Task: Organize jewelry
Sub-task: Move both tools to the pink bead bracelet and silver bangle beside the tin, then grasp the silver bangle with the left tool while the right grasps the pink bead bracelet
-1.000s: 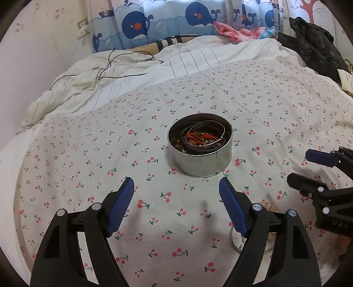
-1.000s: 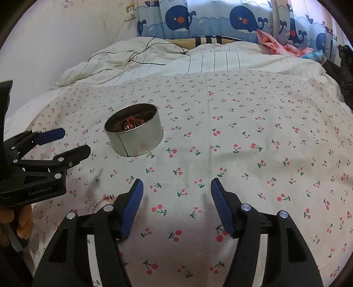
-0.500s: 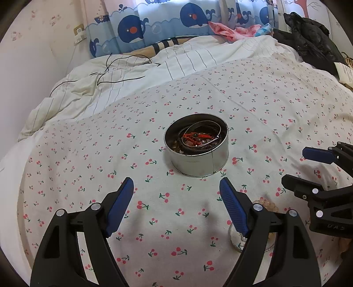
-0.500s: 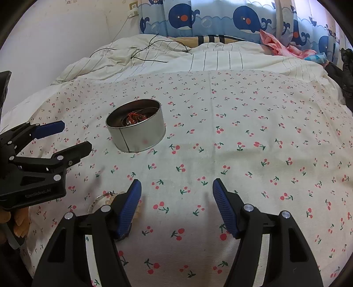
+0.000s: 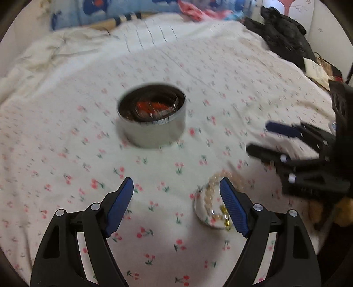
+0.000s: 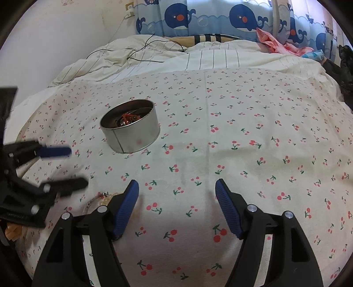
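Note:
A round metal tin (image 5: 152,130) (image 6: 132,136) stands on the cherry-print sheet (image 6: 242,132) and holds a red cord piece, dark bands and a wire bangle. A pale beaded bracelet (image 5: 211,189) lies over a clear bangle (image 5: 205,218) (image 6: 89,204) with a small gold piece (image 5: 224,212), just inside my left gripper's right finger. My left gripper (image 5: 176,183) (image 6: 77,166) is open and empty above the sheet. My right gripper (image 6: 176,185) (image 5: 258,136) is to the right of that pile. Its jaws are opening, with nothing between them.
A striped quilt (image 6: 198,57) with a thin black cable (image 6: 141,53) lies bunched at the far side. Black clothing (image 5: 284,42) is heaped at the right edge of the bed. A whale-print curtain (image 6: 220,19) and a pink cloth (image 6: 271,42) are behind.
The left view has tipped downward and is now blurred. The tin sits higher in it and the bracelet pile shows more fully. The right gripper's jaws have widened slightly.

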A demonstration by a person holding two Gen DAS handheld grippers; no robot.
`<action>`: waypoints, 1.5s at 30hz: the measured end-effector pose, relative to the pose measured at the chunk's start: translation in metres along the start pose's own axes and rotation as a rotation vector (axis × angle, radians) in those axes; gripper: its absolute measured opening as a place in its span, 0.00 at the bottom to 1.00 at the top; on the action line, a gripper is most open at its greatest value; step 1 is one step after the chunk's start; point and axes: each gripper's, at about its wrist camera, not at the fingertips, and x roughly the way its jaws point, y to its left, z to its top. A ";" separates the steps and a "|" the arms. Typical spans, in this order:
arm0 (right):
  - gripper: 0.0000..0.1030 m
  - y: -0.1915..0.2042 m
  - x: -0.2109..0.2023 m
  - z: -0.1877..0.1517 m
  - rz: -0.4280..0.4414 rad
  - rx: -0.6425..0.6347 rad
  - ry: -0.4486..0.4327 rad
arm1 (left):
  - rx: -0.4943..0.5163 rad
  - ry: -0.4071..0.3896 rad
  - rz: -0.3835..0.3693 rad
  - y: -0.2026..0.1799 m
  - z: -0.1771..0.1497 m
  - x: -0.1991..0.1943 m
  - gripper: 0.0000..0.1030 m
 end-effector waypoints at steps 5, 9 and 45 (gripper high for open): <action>0.67 -0.005 0.001 0.001 0.004 0.015 0.003 | 0.005 0.041 0.060 0.010 -0.006 0.010 0.74; 0.67 -0.007 0.000 0.002 0.005 0.023 0.003 | 0.019 0.059 0.030 0.010 -0.007 0.012 0.74; 0.08 -0.010 0.020 0.001 0.100 0.059 0.097 | 0.138 0.121 0.165 -0.012 -0.017 0.037 0.88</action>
